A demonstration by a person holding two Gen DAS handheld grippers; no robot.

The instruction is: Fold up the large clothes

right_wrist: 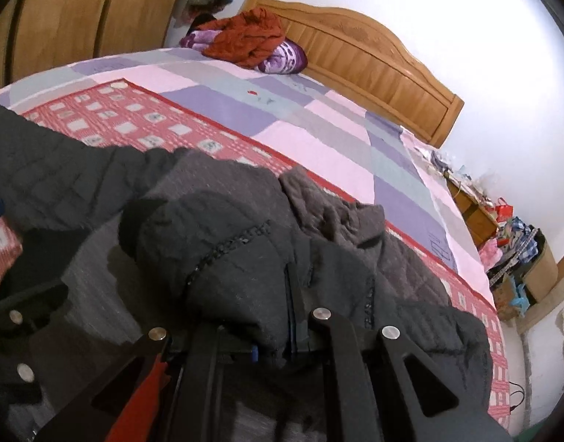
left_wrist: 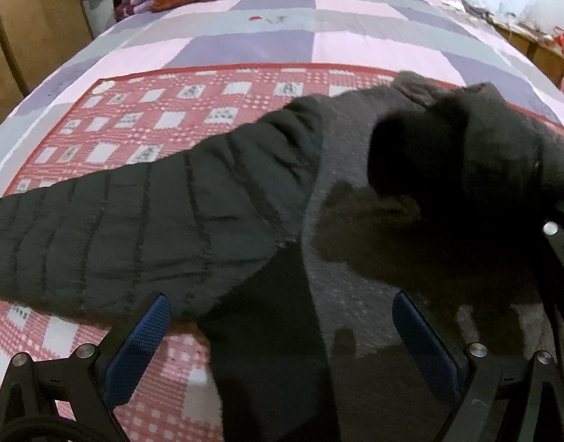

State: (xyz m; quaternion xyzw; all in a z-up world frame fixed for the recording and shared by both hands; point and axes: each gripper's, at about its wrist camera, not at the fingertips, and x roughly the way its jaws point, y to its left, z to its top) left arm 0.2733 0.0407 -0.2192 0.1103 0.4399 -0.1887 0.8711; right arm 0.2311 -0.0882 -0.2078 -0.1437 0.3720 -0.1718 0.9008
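Nowhere readable writing on black quilted jacket [left_wrist: 108, 228].

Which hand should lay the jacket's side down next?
Probably the right. Its tool is already shut on the jacket, with a bunched-up side draped over it. The left tool is open over the quilted sleeve, holding nothing.

Domestic bedroom. A bed [right_wrist: 318, 140] with carved wooden headboard [right_wrist: 374, 62] and patchwork cover stands beside wooden wardrobe doors [right_wrist: 79, 11]. Clutter lines the far wall.
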